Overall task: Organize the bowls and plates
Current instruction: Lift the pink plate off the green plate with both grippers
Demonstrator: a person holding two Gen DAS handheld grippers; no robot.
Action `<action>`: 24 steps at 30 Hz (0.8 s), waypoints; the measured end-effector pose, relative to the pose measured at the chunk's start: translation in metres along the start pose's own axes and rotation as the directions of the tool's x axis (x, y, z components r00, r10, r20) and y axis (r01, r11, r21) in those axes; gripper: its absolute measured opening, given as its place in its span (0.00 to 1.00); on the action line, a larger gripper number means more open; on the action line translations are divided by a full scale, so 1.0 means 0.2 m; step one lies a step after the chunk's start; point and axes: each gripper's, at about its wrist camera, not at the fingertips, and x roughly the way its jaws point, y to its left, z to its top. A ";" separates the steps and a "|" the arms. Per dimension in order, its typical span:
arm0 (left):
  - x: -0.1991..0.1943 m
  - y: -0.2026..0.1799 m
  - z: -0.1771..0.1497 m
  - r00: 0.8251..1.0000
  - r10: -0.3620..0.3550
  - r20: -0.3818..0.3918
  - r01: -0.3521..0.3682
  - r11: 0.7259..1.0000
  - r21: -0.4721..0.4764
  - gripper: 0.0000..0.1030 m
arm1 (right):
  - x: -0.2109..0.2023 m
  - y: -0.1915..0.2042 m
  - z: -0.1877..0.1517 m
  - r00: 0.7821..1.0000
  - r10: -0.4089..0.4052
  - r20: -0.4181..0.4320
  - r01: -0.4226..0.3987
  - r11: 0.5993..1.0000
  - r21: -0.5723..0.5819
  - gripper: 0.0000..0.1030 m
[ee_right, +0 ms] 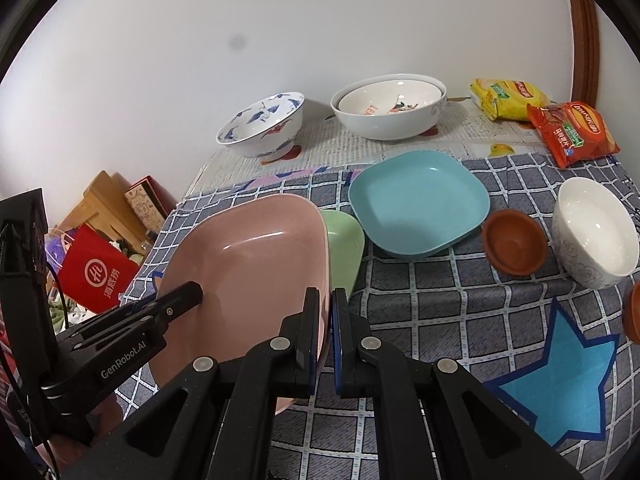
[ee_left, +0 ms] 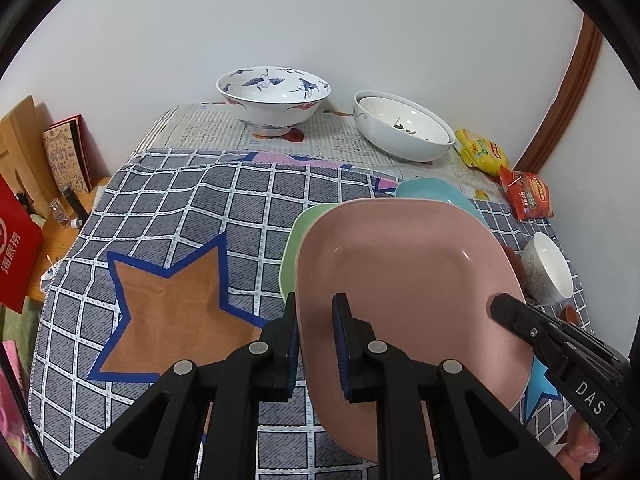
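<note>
Both grippers hold one pink square plate (ee_left: 404, 280), lifted and tilted above the checked cloth. My left gripper (ee_left: 316, 344) is shut on its left rim. My right gripper (ee_right: 326, 340) is shut on its right rim; the plate (ee_right: 248, 256) fills the left of the right wrist view. A green plate (ee_right: 344, 244) lies just under and behind it, also seen in the left wrist view (ee_left: 298, 236). A blue square plate (ee_right: 418, 204) lies further back on the cloth.
A crane-patterned bowl (ee_left: 272, 100) and stacked white bowls (ee_right: 388, 108) stand at the back by the wall. A small white bowl (ee_right: 596, 232), brown saucers (ee_right: 514, 244) and snack packets (ee_right: 572, 132) sit on the right. A red bag (ee_right: 98, 276) stands beyond the table's left edge.
</note>
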 end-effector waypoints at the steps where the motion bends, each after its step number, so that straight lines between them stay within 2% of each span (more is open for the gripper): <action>1: 0.00 0.00 0.00 1.000 0.000 -0.001 0.000 1.000 0.000 0.15 | 0.00 0.00 0.00 1.000 -0.001 -0.001 0.001 1.000 -0.001 0.06; 24: 0.11 0.06 -0.03 0.998 0.007 -0.062 -0.008 1.000 -0.015 0.15 | 0.11 0.01 -0.04 0.999 -0.010 -0.052 0.010 1.000 0.003 0.06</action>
